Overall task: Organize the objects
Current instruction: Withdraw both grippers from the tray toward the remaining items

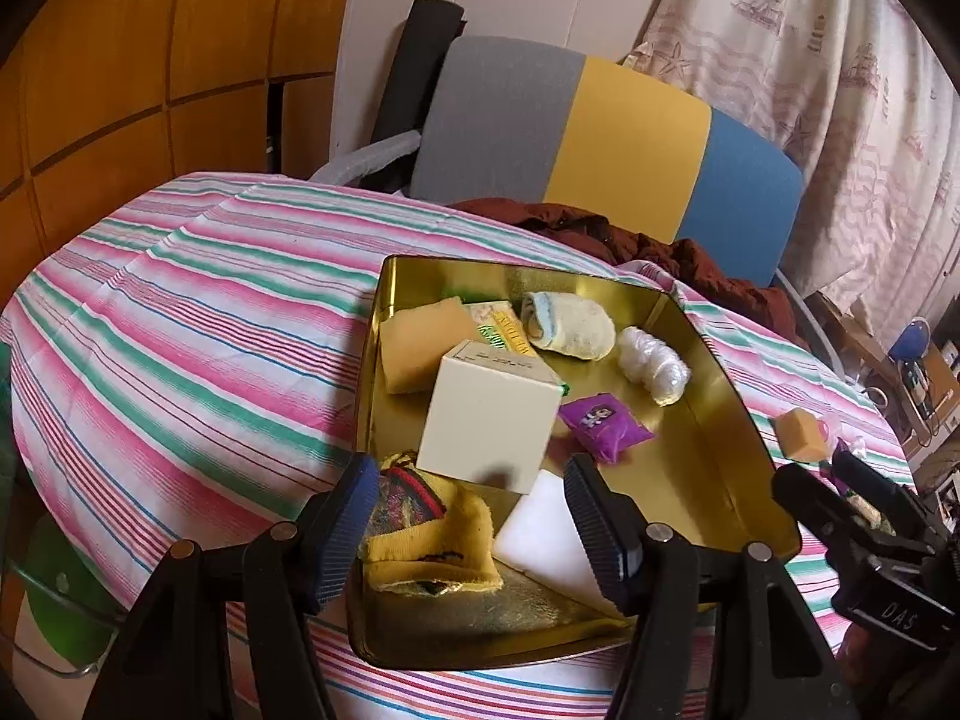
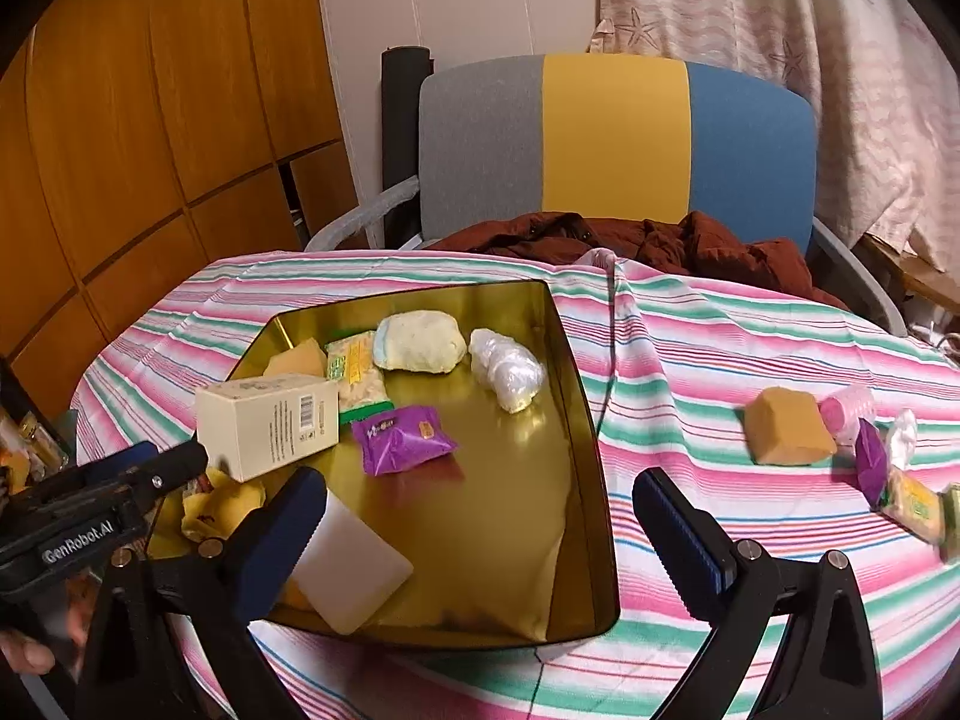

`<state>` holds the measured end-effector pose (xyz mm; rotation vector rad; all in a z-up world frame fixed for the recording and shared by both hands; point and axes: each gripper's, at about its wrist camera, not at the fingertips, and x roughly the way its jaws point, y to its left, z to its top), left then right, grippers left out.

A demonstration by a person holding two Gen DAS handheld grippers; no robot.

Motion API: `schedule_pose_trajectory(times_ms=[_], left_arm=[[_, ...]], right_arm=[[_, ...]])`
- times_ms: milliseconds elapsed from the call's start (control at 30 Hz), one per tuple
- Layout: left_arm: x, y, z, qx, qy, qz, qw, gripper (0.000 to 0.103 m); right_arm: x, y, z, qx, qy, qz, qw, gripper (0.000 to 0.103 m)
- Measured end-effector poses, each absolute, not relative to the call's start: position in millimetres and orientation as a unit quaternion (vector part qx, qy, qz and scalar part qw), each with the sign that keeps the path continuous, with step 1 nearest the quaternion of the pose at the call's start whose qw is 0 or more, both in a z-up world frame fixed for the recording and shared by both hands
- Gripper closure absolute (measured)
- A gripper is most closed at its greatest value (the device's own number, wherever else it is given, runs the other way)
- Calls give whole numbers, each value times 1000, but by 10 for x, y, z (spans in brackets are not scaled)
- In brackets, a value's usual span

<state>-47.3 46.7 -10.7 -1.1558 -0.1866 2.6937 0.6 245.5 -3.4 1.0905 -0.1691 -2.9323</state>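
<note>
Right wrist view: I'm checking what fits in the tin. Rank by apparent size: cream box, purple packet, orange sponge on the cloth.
1. cream box
2. purple packet and orange sponge look alike; unranked.

Warm, fairly dim indoor light gives both fisheye views a soft, slightly grainy look, with glare and reflections on the shiny gold metal tray (image 2: 576, 396), soft shadows under its contents, bowed lines and black vignetting at the edges, and motion-smeared corners.

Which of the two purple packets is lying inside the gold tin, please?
The flat purple packet near the cream box lies in the gold tin; the other purple packet sits outside, on the striped cloth.
</note>
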Motion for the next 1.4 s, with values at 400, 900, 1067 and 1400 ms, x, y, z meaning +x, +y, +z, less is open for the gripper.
schedule_pose_trajectory(times_ms=[400,900,1067,1400], left_arm=[[-324,695,-114,-395,-44,906,143,39],[-232,935,-127,-404,-28,897,176,38],[-247,1013,-171,-414,-18,891,186,38],[-155,1438,64,-385,16,888,252,38]], right_arm=[[163,2699,-85,376,-86,-923,0,0],[235,3898,93,390,-157,-902,-100,0],[324,4565,199,384,-151,-893,-182,0],[954,6102,-271,327,-385,-777,-377,0]])
